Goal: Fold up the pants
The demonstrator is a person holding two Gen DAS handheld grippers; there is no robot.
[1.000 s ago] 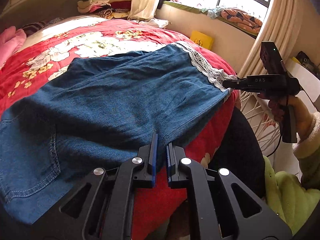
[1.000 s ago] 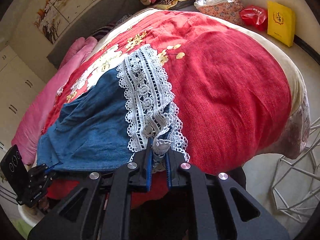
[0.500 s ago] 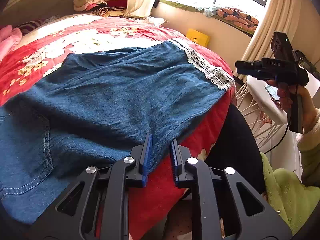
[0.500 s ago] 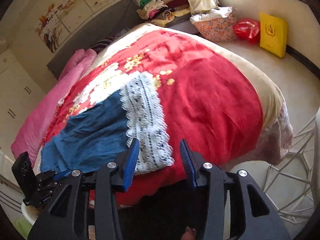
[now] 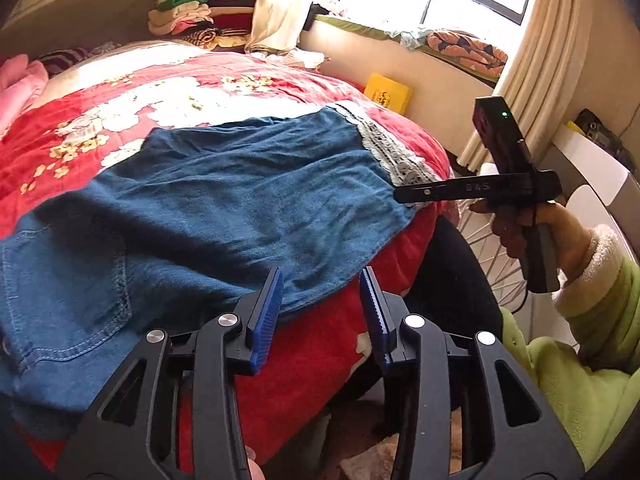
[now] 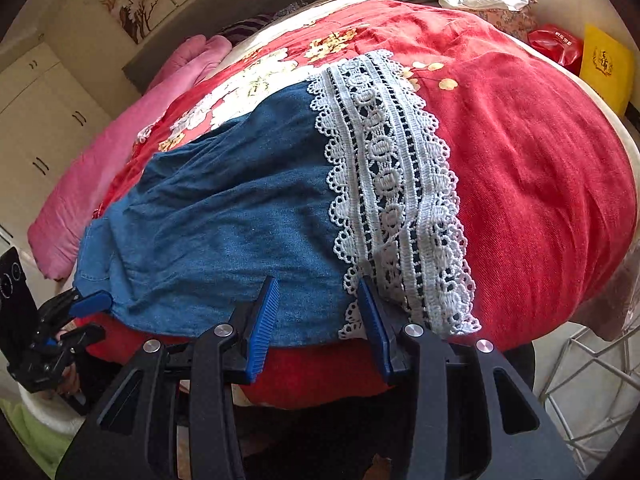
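Blue denim pants [image 5: 208, 208] with a white lace hem [image 6: 400, 184] lie spread flat across the red flowered bedspread [image 5: 120, 100], near its front edge. My left gripper [image 5: 320, 312] is open and empty, just at the pants' near edge at mid-leg. My right gripper [image 6: 316, 320] is open and empty, its jaws straddling the near corner of the hem. The right gripper also shows in the left wrist view [image 5: 404, 194] beside the lace. The left gripper shows in the right wrist view [image 6: 86, 316], open at the far left.
The bedspread [image 6: 540, 160] drops off at the front edge. Folded clothes [image 5: 192, 20] are stacked at the bed's far side. A pink quilt [image 6: 120, 152] lies along the far left. A yellow box [image 5: 388, 92] and a white wire stand [image 6: 592, 376] sit on the floor to the right.
Both grippers have let go of the pants and opened. They pulled back a little from the cloth, which now lies flat on the bed.
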